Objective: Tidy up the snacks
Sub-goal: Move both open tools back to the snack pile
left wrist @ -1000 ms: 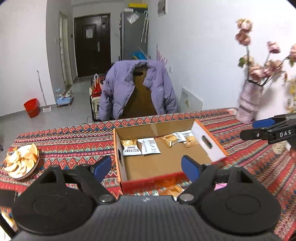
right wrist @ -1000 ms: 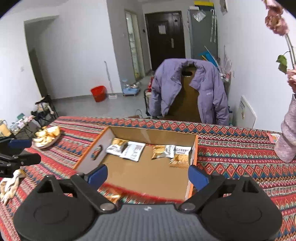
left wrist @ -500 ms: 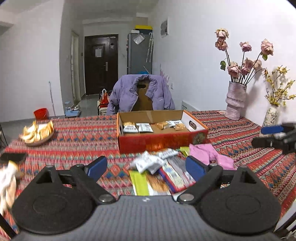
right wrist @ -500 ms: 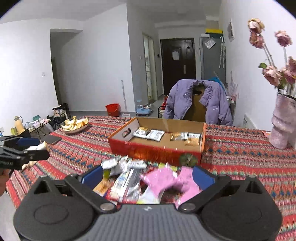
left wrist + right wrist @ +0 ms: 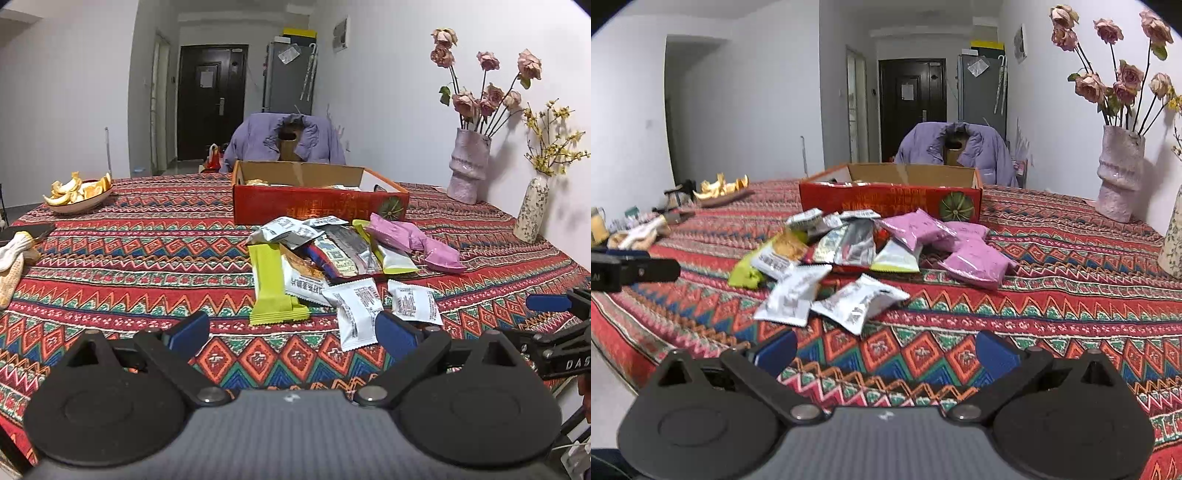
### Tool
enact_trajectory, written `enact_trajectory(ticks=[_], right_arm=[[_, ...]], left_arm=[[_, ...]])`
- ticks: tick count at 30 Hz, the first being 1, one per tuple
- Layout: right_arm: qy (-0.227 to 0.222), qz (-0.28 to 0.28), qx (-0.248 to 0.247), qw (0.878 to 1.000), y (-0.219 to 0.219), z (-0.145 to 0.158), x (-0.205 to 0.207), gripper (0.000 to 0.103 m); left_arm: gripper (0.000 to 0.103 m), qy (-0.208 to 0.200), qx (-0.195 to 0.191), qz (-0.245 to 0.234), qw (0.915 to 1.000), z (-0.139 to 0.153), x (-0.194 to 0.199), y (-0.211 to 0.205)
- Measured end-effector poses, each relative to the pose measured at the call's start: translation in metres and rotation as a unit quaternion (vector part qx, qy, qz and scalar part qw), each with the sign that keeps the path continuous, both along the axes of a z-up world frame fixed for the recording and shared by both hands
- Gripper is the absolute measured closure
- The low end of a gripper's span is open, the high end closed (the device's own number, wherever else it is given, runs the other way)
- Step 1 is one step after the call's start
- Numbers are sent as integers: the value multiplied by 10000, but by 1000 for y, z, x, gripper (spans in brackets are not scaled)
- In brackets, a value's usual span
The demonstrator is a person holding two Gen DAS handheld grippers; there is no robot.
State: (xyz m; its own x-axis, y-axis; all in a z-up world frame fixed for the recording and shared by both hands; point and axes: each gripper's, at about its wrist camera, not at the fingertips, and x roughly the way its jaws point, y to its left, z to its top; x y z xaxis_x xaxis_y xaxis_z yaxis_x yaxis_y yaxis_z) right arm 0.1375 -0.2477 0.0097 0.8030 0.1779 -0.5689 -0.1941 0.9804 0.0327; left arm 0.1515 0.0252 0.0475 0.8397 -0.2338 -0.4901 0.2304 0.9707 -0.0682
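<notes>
Now both grippers hover low over the near part of the patterned tablecloth [image 5: 147, 236], each with nothing between its blue pads. The left gripper [image 5: 291, 332] has just been opening and stands wide; the right gripper [image 5: 886, 350] has its jaws spread wide as well. Just beyond them lies a loose heap of snack packets [image 5: 332, 254]: a lime-green bar [image 5: 271, 284] at the near left, two small white sachets [image 5: 827, 295] nearest the grippers, dark and silver wrappers in the middle, and pink packets [image 5: 964, 247] at the right. Behind the heap, almost touching it, stands the red cardboard box [image 5: 890, 201], open at the top, with a few packets barely visible inside. Far left on the table sits a plate of orange peel [image 5: 79, 192]; at the far right stand a vase of faded roses [image 5: 467, 170] and a smaller speckled vase [image 5: 532, 210]. A chair draped with a purple jacket [image 5: 284, 142] stands beyond the box.
</notes>
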Motion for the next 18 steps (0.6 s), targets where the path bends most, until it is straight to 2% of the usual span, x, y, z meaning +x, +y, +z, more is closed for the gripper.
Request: enact_trajectory(ticks=[5, 12, 15, 18], right_arm=[[-35, -135, 123, 9998, 1, 2, 5, 0], [167, -328, 341, 9987, 11, -8, 43, 0], [233, -354, 562, 9975, 20, -19, 66, 1], [248, -462, 565, 9970, 31, -28, 87, 4]], left_arm=[[5, 32, -27, -59, 10000, 1, 12, 1], [5, 188, 30, -94, 9998, -8, 37, -12], [6, 159, 219, -58, 9996, -12, 47, -18], [8, 89, 375, 105, 9992, -12, 54, -18]])
